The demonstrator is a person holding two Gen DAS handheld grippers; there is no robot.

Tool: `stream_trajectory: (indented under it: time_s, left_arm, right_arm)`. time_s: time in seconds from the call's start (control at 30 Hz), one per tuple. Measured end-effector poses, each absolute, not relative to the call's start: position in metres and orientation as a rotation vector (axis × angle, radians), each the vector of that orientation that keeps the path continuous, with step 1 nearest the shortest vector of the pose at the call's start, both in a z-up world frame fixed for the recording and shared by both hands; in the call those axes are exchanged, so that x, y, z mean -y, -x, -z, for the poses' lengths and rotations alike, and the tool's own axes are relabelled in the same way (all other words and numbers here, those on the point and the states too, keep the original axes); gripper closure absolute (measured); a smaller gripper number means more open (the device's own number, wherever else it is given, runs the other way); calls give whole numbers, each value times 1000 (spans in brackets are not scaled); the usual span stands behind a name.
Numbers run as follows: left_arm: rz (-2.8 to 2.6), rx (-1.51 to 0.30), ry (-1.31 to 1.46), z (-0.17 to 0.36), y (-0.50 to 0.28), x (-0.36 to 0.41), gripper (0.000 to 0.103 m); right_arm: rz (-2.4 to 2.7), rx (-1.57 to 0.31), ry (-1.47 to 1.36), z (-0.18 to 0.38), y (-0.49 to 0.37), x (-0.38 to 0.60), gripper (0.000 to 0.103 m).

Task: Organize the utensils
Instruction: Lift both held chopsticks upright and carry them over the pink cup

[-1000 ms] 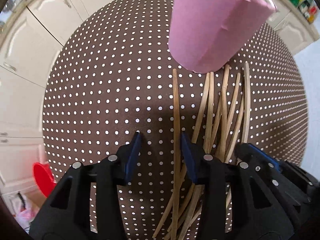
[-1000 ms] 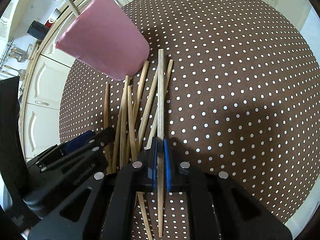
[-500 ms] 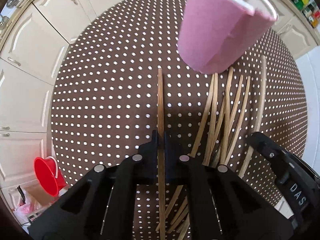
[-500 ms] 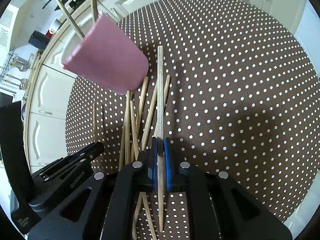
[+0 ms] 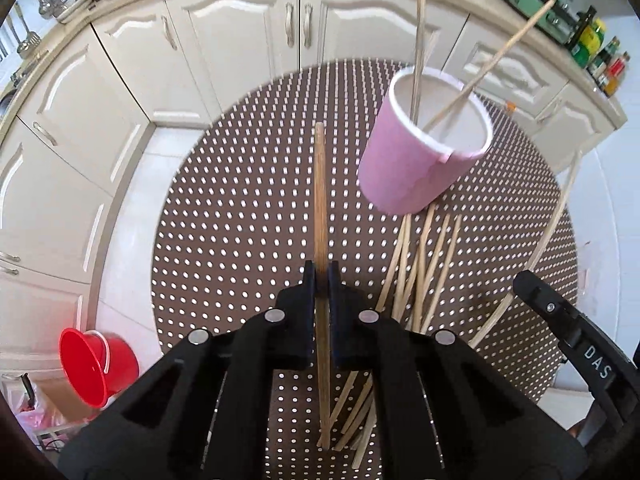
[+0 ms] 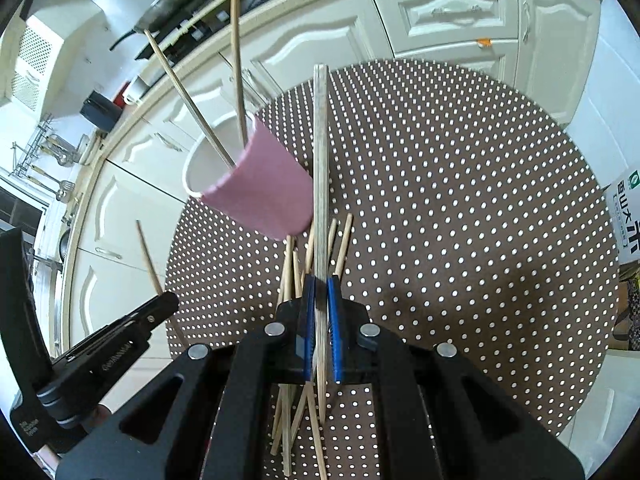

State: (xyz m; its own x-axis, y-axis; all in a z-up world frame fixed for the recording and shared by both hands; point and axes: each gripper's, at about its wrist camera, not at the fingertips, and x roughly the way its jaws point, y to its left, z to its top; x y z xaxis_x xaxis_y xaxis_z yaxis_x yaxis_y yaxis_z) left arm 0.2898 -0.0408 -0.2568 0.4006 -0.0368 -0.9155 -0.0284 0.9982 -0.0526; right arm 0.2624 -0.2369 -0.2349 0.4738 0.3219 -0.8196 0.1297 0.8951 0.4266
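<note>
Now left claw (image 5: 321, 276) clamped on chopstick (image 5: 320, 200); right claw (image 6: 321, 292) clamped on another chopstick (image 6: 321, 152).

Pink cup (image 5: 416, 168) blurred, loose chopsticks (image 6: 292, 432) partly hidden beneath tool (image 6: 319, 280)

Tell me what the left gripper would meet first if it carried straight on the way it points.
Probably the bare polka-dot tablecloth; the left gripper, shut on a chopstick, points left of the pink cup.
</note>
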Motion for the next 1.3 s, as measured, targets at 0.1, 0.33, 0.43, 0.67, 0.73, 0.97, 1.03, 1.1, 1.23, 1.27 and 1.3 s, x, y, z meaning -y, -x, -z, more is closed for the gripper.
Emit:
stream_trajectory:
  time_s: [0.1, 0.33, 0.43, 0.67, 0.73, 0.97, 1.03, 1.1, 1.23, 1.27, 1.3]
  left_arm:
    - [8, -1120, 66, 244, -286, 37, 96]
    - [11, -1043, 123, 216, -275, 27, 96]
    - [13, -1010, 150, 201, -271, 24, 96]
    - [3, -921, 143, 167, -261, 23, 96]
    - [5, -902, 141, 159, -260, 24, 97]
    - [20, -822, 149, 125, -257, 24, 97]
    - [10, -796, 142, 115, -257, 24, 97]
    - [13, -768, 141, 106, -257, 23, 97]
    - [12, -730, 137, 90, -258, 23, 97]
    - [12, -722, 136, 86, -259, 23, 97]
    - [17, -717, 139, 83, -260, 23, 97]
  right_arm:
    - [-124, -1046, -463, 224, -254, 240, 97]
    - [-108, -952, -448, 197, -244, 240, 97]
    - [-114, -908, -433, 182, -241, 239, 97]
    - [-112, -833, -415, 155, -236, 240, 97]
    - [-117, -818, -423, 148, -236, 244, 97]
    - [-134, -749, -394, 120, -236, 246, 97]
    - [-141, -728, -393, 112, -236, 247, 97]
    - [-151, -702, -392, 103, -238, 245, 97]
    - [-186, -660, -378, 87, -238, 241, 98]
    - [-196, -655, -371, 83, -239, 238, 98]
    - [-196, -651, -368, 80, -240, 237, 98]
